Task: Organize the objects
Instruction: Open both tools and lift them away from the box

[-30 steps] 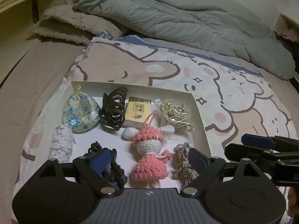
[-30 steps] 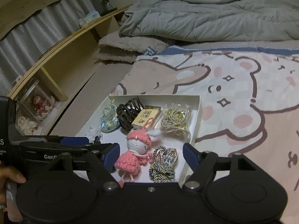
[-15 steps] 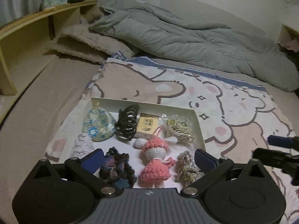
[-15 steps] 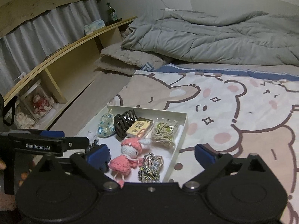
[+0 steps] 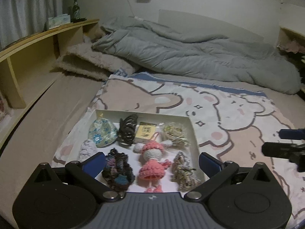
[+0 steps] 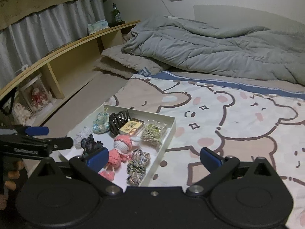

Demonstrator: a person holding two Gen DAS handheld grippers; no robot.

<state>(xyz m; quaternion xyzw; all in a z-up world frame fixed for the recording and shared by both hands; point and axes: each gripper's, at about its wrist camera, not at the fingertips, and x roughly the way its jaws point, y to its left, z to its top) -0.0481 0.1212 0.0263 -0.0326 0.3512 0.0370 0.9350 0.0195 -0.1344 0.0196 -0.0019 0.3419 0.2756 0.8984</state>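
We have pulled both grippers back and up since a second ago, so the shallow white cardboard tray sits smaller and more of the grey quilt shows. On the cartoon bear blanket, the tray holds, left to right, a dark crocheted piece, a pink crocheted doll and a braided cord bundle. Our left gripper hovers over it, fingers spread and empty; our right gripper, likewise spread, hangs over the tray's right edge.

Dim bedroom: grey duvet, wooden shelf.
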